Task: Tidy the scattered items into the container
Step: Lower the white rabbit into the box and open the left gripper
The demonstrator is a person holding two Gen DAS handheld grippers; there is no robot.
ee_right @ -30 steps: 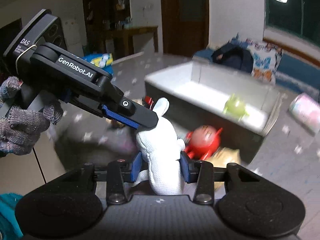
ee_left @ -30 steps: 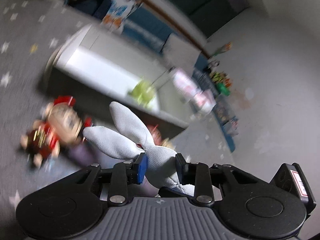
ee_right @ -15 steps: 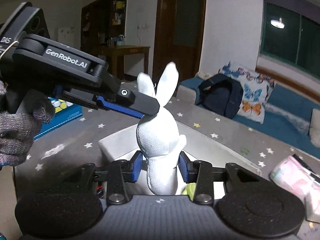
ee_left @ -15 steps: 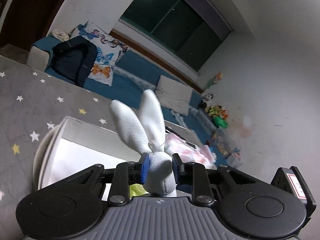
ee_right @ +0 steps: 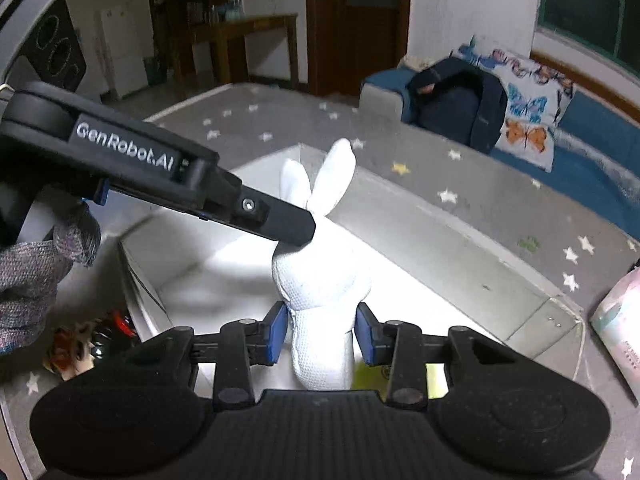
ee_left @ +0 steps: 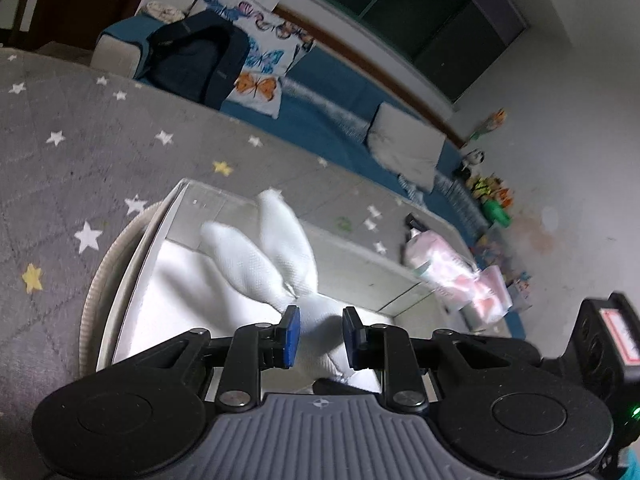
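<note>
Midway: both grippers, left (ee_left: 318,334) and right (ee_right: 322,330), clamp the white rabbit (ee_right: 320,280) above the open box (ee_left: 136,240), not yet released; other toys (ee_right: 86,344) remain outside on the rug.

A white waffle-textured plush rabbit (ee_right: 320,280) hangs above a white rectangular container (ee_left: 160,240). The grey carpet (ee_left: 80,140) bears white and yellow stars. A white cushion (ee_right: 528,108) shows blue and orange butterflies beside a navy backpack (ee_right: 460,104).
</note>
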